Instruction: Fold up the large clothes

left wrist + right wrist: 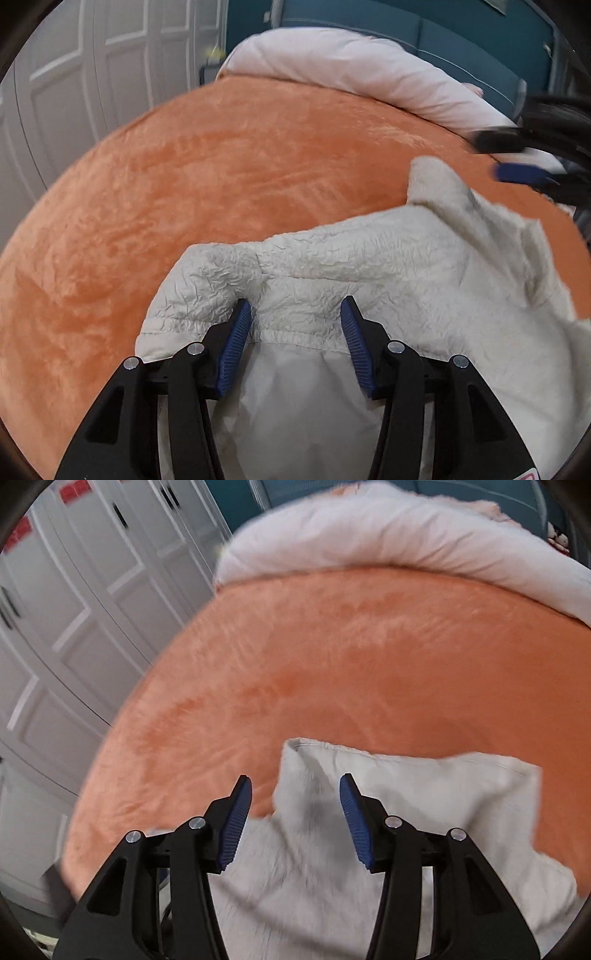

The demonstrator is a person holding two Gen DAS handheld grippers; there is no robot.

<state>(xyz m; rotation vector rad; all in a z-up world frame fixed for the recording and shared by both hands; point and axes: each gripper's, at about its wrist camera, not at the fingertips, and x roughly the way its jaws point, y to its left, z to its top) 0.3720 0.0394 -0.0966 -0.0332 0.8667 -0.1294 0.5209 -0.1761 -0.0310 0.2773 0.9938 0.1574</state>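
A cream crinkled garment [388,266] with a gathered seam and smooth lining lies bunched on the orange bed cover [221,177]. My left gripper [295,314] is open, its jaws standing over the seam with nothing between them. In the right wrist view the same garment [406,797] lies folded over itself, blurred. My right gripper [295,790] is open just above the garment's left edge. The right gripper also shows blurred at the right edge of the left wrist view [524,162], beyond the garment's raised corner.
A white duvet [351,70] is rolled up along the far side of the bed. White panelled wardrobe doors [74,635] stand to the left. A teal wall [461,33] is behind the bed.
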